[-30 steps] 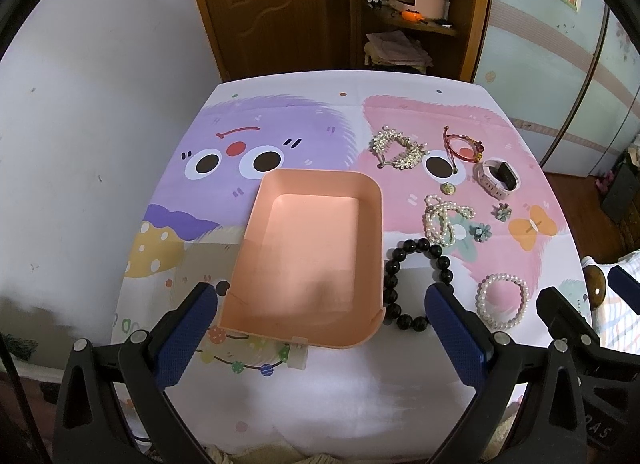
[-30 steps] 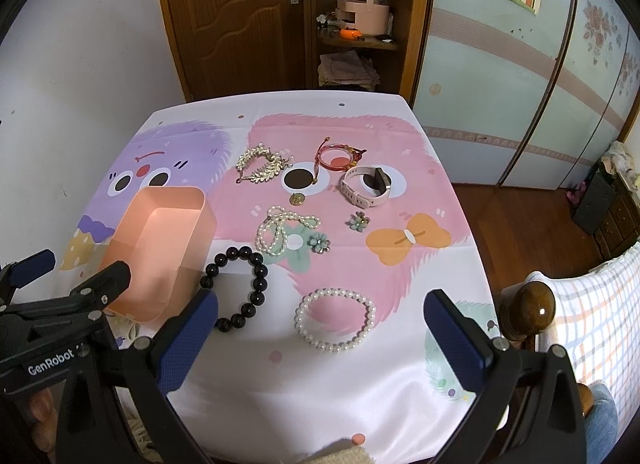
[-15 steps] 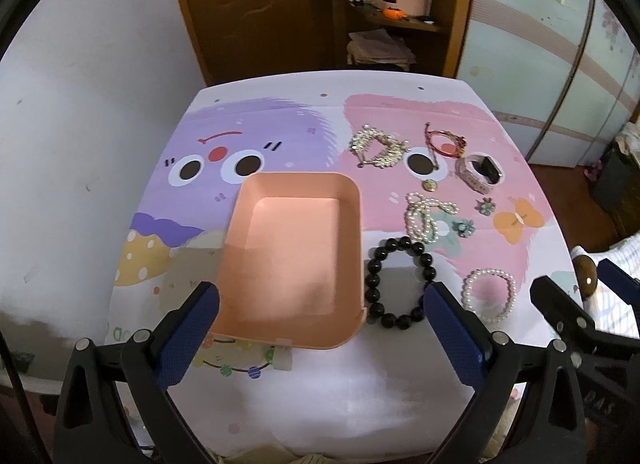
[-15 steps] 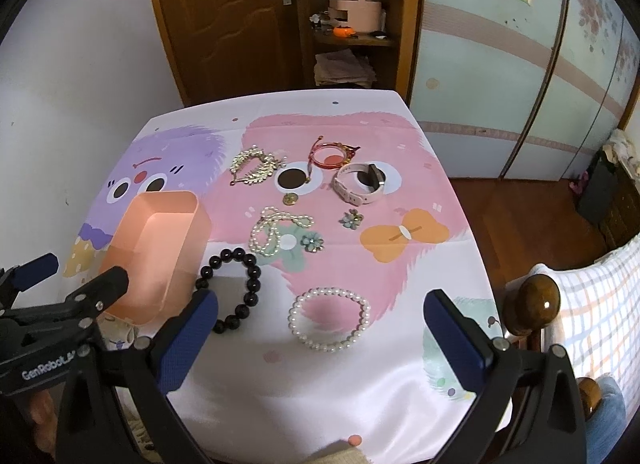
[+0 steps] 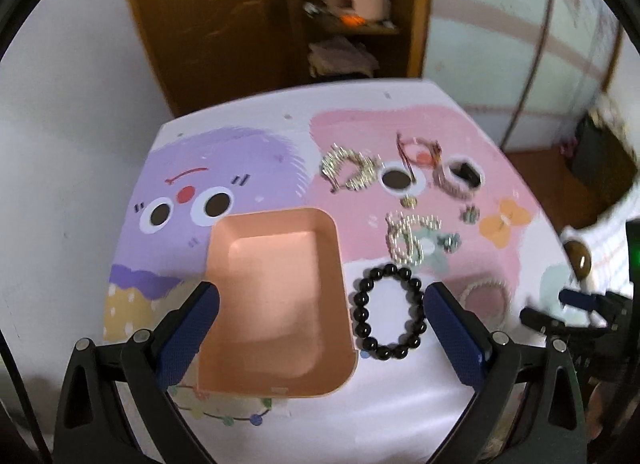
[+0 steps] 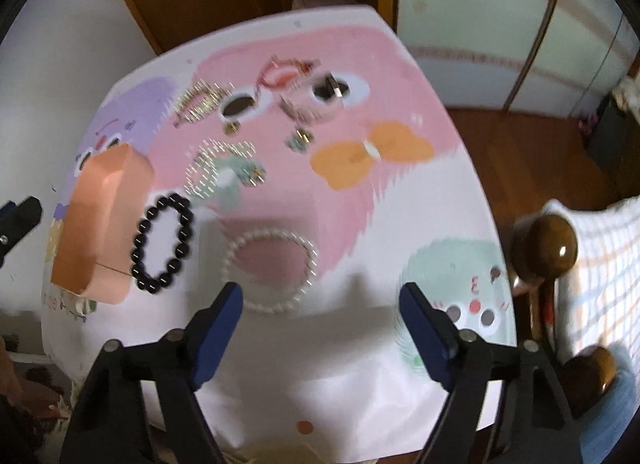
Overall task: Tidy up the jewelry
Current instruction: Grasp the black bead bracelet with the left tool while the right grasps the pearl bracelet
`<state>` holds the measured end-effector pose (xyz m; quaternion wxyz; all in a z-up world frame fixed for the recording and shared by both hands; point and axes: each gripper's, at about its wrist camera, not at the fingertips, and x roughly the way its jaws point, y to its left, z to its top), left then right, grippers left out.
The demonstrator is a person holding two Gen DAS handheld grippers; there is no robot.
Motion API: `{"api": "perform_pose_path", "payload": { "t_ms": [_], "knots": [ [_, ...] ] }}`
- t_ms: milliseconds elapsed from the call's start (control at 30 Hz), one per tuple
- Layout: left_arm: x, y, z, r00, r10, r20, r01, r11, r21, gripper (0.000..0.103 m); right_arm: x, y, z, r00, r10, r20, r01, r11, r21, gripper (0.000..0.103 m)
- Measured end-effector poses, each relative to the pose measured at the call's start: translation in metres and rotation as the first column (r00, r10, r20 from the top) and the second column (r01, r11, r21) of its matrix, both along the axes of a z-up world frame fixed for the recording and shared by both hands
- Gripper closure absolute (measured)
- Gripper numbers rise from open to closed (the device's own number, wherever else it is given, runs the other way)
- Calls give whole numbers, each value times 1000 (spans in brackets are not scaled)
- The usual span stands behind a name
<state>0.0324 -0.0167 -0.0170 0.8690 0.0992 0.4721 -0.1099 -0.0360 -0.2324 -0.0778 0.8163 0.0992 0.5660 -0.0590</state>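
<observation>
While the table [image 6: 400, 364] bears one pink tray [image 5: 276, 304] | one black bead bracelet [image 5: 388, 312] just right of tray, between wide-open, empty left gripper [image 5: 320, 320] fingers | one white pearl bracelet [image 6: 270, 270] just ahead of right gripper [image 6: 320, 312], jaws closing, nothing between | smaller pieces blurred, uncounted.

Table [image 6: 400, 223] under a cartoon cloth. Pink tray [image 5: 276, 304] between the left fingers, black bracelet [image 5: 388, 312] beside it. Pearl bracelet [image 6: 270, 270] just ahead of the right fingers; more jewelry beyond.
</observation>
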Motion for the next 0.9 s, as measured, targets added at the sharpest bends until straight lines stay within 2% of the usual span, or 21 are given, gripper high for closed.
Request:
{"api": "perform_pose_path", "payload": {
  "t_ms": [100,167,300,400,500,567,667,700,800,867,900],
  "knots": [
    [8,-13,-12,995,-99,-18,99,995,20,2,0,-8,-14,999,-8,-43,10,999,47,37],
    [14,-24,-19,981,-192,-26,193,980,47,2,2,-10,-19,998,-9,-61,13,998,64,42],
    [28,-45,-33,931,-353,-98,362,926,106,7,10,-8,-24,997,12,-75,-9,999,32,48],
    [39,-60,-40,890,-427,-161,449,883,139,11,18,-3,-27,996,37,-82,-37,999,2,53],
    [50,-73,-48,852,-473,-224,509,849,144,24,27,0,-31,994,55,-93,-56,998,-2,58],
    [56,-82,-55,820,-499,-279,549,824,141,36,31,2,-32,994,62,-94,-64,998,-24,61],
    [60,-93,-67,767,-535,-354,607,783,134,39,35,3,-32,993,72,-97,-77,996,-48,63],
    [60,-98,-72,745,-551,-376,635,758,146,39,37,4,-32,992,76,-98,-82,995,-57,64],
    [59,-104,-83,707,-571,-416,679,713,177,42,39,5,-34,991,88,-99,-97,992,-87,69],
    [60,-107,-90,688,-571,-448,698,691,190,52,40,5,-34,991,92,-97,-101,991,-92,71],
    [61,-108,-95,678,-570,-465,707,678,199,54,40,4,-34,991,93,-96,-102,990,-94,71]
  ]
}}
